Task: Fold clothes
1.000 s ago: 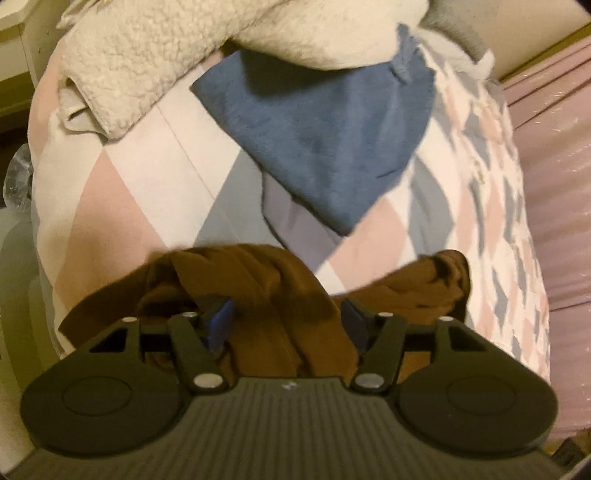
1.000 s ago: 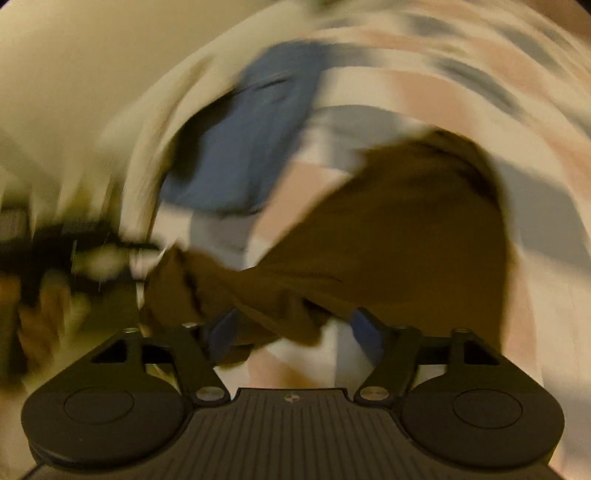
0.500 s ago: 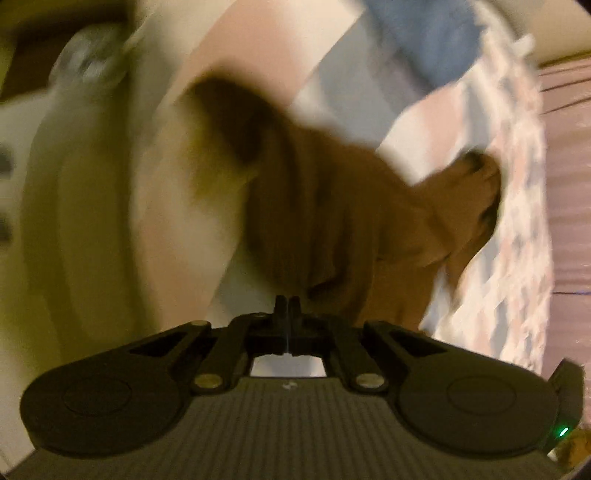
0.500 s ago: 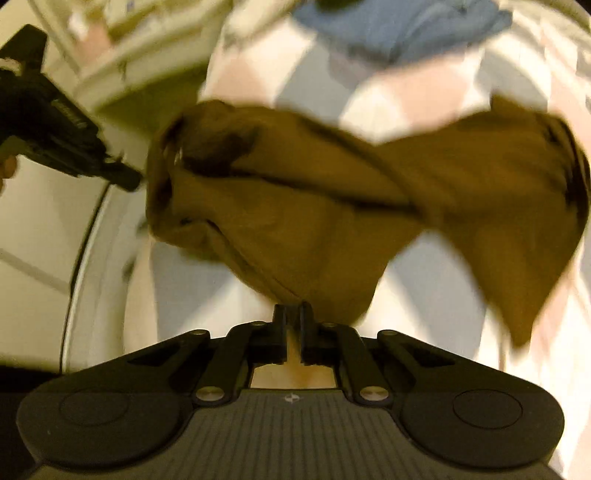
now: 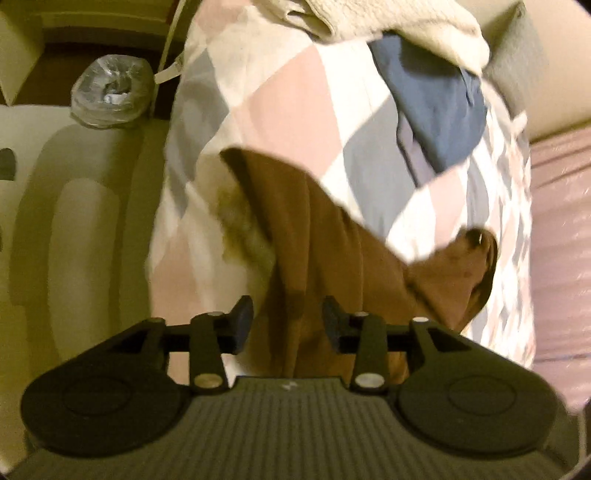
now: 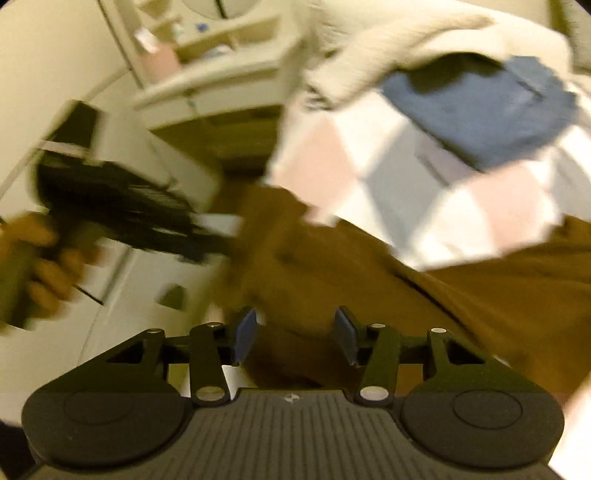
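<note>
Brown soft knit garment, limp and light, lying between both spread, opening tongs — left gripper, right gripper — unpinched; best taken at an edge.

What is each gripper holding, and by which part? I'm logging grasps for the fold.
Nothing is gripped. Both the left gripper and right gripper are opening, pads clear of the brown garment between them.

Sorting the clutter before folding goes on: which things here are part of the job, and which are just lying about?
Job: brown garment, left gripper, right gripper, both opening, cloth between their pads.
Lying about: blue garment, cream fleece, checked bedspread, bin bag, shelves.
</note>
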`<action>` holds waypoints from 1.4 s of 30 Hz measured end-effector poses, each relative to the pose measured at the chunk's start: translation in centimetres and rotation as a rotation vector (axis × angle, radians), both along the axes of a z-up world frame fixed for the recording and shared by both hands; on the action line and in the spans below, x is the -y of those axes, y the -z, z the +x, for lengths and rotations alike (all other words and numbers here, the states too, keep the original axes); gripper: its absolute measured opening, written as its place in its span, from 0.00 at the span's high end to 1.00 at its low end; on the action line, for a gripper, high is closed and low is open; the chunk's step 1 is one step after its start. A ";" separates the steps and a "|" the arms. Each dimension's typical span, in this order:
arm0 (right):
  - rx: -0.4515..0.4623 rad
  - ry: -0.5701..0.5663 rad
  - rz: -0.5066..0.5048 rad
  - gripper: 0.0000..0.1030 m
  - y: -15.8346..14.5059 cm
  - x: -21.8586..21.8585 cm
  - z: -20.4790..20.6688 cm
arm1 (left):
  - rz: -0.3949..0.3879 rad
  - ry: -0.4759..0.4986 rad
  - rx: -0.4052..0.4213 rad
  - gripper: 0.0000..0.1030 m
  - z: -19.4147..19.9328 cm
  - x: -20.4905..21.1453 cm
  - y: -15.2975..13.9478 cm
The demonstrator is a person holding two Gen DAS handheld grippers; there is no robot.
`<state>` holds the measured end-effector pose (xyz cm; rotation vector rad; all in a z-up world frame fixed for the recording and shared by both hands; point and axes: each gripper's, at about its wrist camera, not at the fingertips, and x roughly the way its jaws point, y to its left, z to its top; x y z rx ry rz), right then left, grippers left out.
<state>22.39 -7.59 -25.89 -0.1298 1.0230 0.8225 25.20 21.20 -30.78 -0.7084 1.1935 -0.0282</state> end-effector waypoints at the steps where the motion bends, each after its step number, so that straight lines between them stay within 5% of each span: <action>1: 0.005 0.009 -0.001 0.52 0.2 -0.6 0.2 | -0.014 -0.003 -0.007 0.58 0.9 -0.2 0.7; 2: 0.013 0.029 -0.022 0.54 0.6 -1.2 0.6 | -0.036 -0.001 -0.019 0.59 1.9 -0.3 1.3; 4: 0.029 0.080 -0.077 0.53 1.6 -1.6 1.7 | -0.085 0.027 -0.027 0.77 3.0 0.4 2.4; 5: 0.033 0.094 -0.085 0.53 1.7 -1.4 2.1 | -0.105 0.048 -0.027 0.96 3.2 0.8 2.8; 9: 0.020 0.124 -0.114 0.53 2.1 0.6 2.8 | -0.051 0.083 -0.038 0.98 -0.3 0.7 2.3; 13: 0.001 0.173 -0.153 0.53 3.4 2.0 2.3 | 0.040 0.027 -0.211 0.98 -6.7 -1.8 3.9; 15: 0.026 0.176 -0.168 0.53 3.2 2.6 3.2 | 0.019 -0.002 -0.266 0.97 -8.8 -2.6 4.3; 20: 0.062 0.157 -0.159 0.51 3.0 1.9 6.6 | 0.014 -0.015 -0.184 0.93 -7.3 -2.2 1.3; 26: -0.198 0.076 -0.052 0.45 6.8 -1.7 12.6 | 0.012 -0.029 -0.099 0.88 -3.2 -2.7 0.1; 29: -0.209 -0.012 -0.063 1.00 7.1 -2.3 12.0 | 0.021 0.006 -0.081 0.88 -1.0 -2.3 0.7; 34: -0.197 -0.052 0.064 1.00 3.3 2.7 6.6 | 0.001 0.015 -0.042 0.88 0.2 -2.1 0.0; 37: -0.205 -0.016 0.025 1.00 2.1 6.1 2.4 | -0.005 0.045 -0.045 0.88 0.2 -1.7 -0.5; 42: -0.205 0.076 0.078 0.93 0.6 7.7 2.5 | -0.016 0.099 -0.047 0.82 0.7 -0.3 -0.8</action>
